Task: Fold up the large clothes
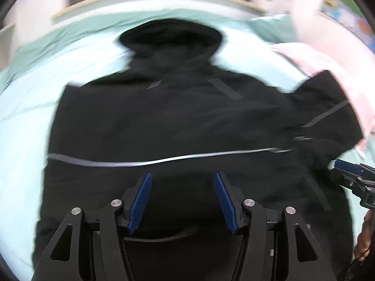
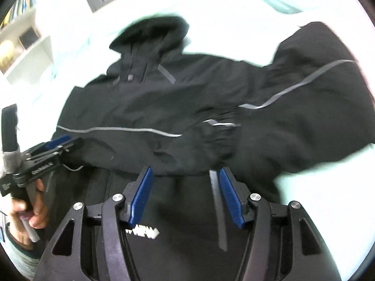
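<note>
A: Left wrist view first: the left gripper (image 1: 183,178) points steeply down over the black jacket (image 1: 178,121), its 2 blue pads (image 1: 141,201) standing apart with nothing between them, only cloth below.

B: And the jacket?

A: It lies spread on the pale green bed sheet (image 1: 21,107) ahead of the jaws, hood (image 1: 168,37) farthest away, a grey stripe (image 1: 164,160) crossing just past the fingertips.

B: Right wrist view?

A: At its left edge a hand (image 2: 28,213) grips the left tool's handle. The right gripper (image 2: 185,172) also tilts down, jaws apart, holding nothing. 1 sleeve (image 2: 316,98) lies folded across the jacket's body ahead and to the right; its cuff (image 2: 218,140) sits just beyond the pads. White lettering (image 2: 143,231) shows on the cloth beneath the jaws.
</note>
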Tool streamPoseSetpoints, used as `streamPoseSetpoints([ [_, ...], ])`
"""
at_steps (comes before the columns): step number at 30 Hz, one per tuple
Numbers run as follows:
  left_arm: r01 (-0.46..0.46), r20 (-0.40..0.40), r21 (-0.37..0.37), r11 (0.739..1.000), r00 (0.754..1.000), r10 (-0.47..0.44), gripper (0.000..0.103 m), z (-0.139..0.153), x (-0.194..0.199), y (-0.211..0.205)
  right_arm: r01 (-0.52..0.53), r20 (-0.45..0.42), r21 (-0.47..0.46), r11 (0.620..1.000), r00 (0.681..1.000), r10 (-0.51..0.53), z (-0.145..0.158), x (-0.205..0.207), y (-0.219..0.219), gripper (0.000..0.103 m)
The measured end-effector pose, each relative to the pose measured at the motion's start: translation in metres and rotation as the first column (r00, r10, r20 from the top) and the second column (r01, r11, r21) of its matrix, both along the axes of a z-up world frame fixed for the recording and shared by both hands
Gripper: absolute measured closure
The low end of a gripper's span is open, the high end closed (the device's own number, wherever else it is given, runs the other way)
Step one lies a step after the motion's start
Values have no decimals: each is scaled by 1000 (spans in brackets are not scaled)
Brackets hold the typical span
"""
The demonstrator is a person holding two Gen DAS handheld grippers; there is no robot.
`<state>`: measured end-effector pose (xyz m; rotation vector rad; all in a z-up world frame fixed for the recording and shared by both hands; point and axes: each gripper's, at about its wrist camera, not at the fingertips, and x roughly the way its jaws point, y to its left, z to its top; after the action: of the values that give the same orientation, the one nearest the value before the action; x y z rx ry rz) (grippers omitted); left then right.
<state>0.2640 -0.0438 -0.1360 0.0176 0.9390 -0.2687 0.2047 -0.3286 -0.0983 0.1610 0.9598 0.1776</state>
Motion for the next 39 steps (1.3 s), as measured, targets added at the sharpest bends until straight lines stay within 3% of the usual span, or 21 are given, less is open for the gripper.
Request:
streamPoseSetpoints([
  [4,123,11,-47,991,992,-123,46,16,-10,-72,61,75,12,998,995,-62,31,-40,-61,40],
  [6,165,21,-52,985,986,-164,46,18,-12,-105,106,95,19,994,990,-108,39,-41,-91,40],
  [12,251,50,-114,961,968,-246,46,16,2,-205,290,81,93,952,951,-298,41,-48,-213,40],
  [15,249,56,-56,967,968,-246,45,5,14,-237,371,38,154,916,924,-381,29,-42,-275,40],
  [17,226,15,6,974,974,-226,45,-18,26,-255,430,-8,200,881,899,-437,12,-32,-315,40],
  [20,191,-141,-23,981,971,-193,46,-62,47,-255,470,-43,239,850,879,-474,-9,-5,-351,40],
  [21,191,-155,-14,982,969,-191,46,-68,49,-252,479,-50,247,843,875,-482,-15,3,-359,40],
  [24,214,-112,51,975,972,-208,45,-66,43,-260,482,-62,278,831,872,-485,-31,28,-375,40],
  [28,210,-82,24,977,975,-207,45,-67,39,-256,500,-122,351,792,863,-491,-61,57,-392,40],
  [31,208,-45,50,977,978,-206,44,-69,33,-259,511,-153,398,761,856,-495,-81,72,-399,39],
  [33,207,-32,71,976,978,-205,44,-69,28,-263,500,-138,397,770,862,-488,-83,81,-396,37],
  [34,206,-28,76,976,978,-205,44,-69,27,-264,485,-113,392,782,869,-482,-80,84,-392,41],
  [35,205,-27,75,976,979,-204,44,-69,26,-264,470,-94,393,790,876,-474,-80,85,-389,63],
  [36,204,-26,74,976,979,-203,44,-69,25,-268,435,-69,404,805,892,-447,-77,85,-386,75],
  [37,204,-27,70,976,979,-202,44,-68,24,-267,415,-60,402,816,901,-429,-75,85,-382,83],
  [39,204,-26,67,977,979,-202,44,-64,23,-267,410,-20,366,835,901,-433,-65,77,-377,85],
])
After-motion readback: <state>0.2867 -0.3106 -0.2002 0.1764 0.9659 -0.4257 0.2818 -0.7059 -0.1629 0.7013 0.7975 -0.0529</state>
